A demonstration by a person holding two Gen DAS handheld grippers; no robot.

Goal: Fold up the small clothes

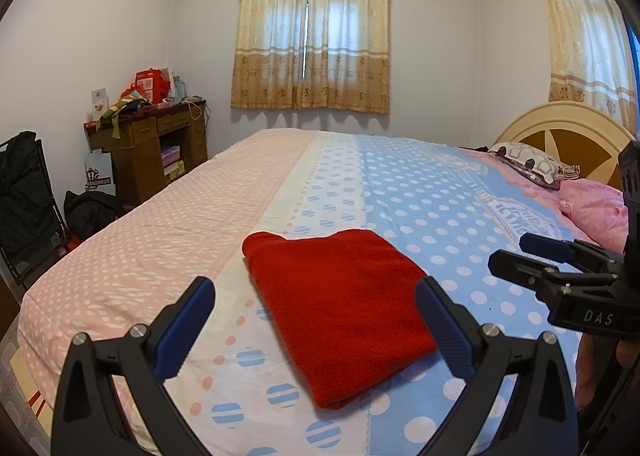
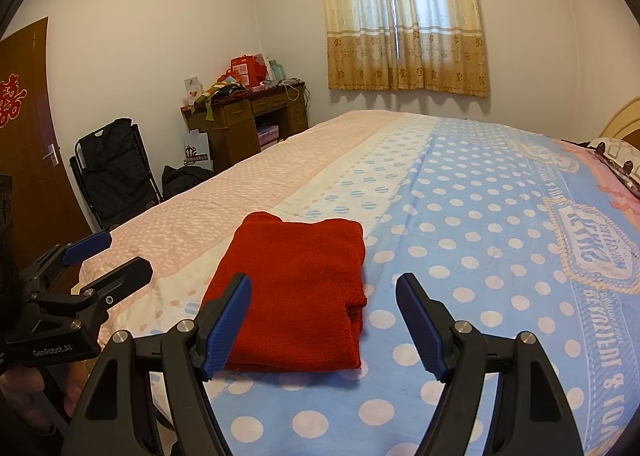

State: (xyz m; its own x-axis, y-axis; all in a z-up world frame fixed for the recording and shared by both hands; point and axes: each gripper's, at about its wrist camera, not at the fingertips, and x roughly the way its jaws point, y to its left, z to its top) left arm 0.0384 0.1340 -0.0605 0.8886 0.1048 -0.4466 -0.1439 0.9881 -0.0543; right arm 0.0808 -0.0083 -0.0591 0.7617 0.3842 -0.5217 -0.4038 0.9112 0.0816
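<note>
Red garment: one, folded, on bed; two grippers, jaws apart.

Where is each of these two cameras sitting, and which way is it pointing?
Left wrist view: rides on the left gripper, looking forward and slightly down at the red folded garment on the bed; its open fingers show, the right gripper at right.
Right wrist view: rides on the right gripper, facing likewise; the left gripper and a hand show at left.
Shared: garment, bed, curtains, desk.
</note>
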